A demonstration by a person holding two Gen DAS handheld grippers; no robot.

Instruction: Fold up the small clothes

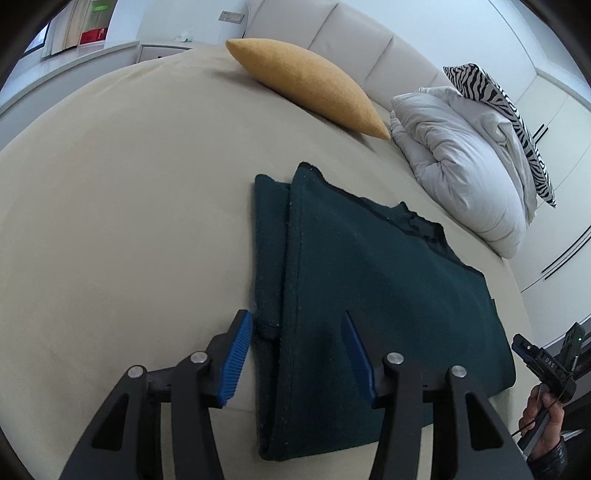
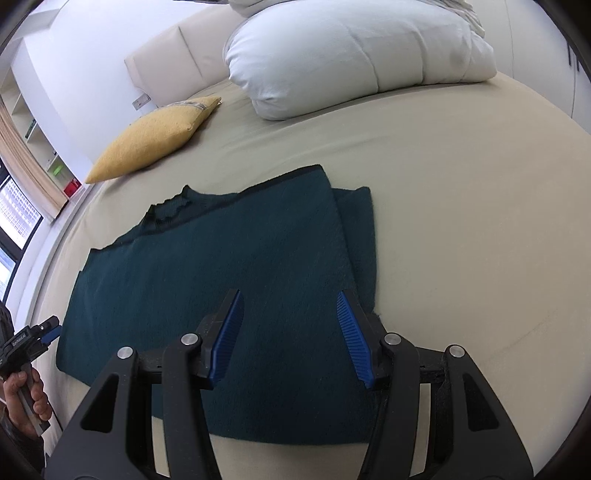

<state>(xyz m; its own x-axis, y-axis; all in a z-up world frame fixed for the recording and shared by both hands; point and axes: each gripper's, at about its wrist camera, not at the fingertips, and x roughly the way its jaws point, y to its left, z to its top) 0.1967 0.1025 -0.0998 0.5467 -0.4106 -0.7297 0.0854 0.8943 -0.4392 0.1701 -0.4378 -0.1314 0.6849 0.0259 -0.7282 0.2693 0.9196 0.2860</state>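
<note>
A dark green sweater (image 1: 369, 266) lies flat on the beige bed (image 1: 110, 221), neckline toward the far side, with each side folded in over the body. In the left wrist view my left gripper (image 1: 295, 321) hovers open over the sweater's left folded edge, blue pads apart and nothing pressed between them. My right gripper (image 2: 289, 299) stands open the same way over the sweater (image 2: 221, 251) near its right folded edge. Each gripper also shows small at the other view's border, held by a hand: the right gripper (image 1: 519, 343) and the left gripper (image 2: 51, 332).
A yellow cushion (image 1: 310, 88) and a bundled white duvet (image 1: 461, 158) with a zebra-striped pillow (image 1: 498, 99) lie at the head of the bed, against a cream padded headboard (image 1: 332, 29). Shelves and a window sit beyond the bed's side.
</note>
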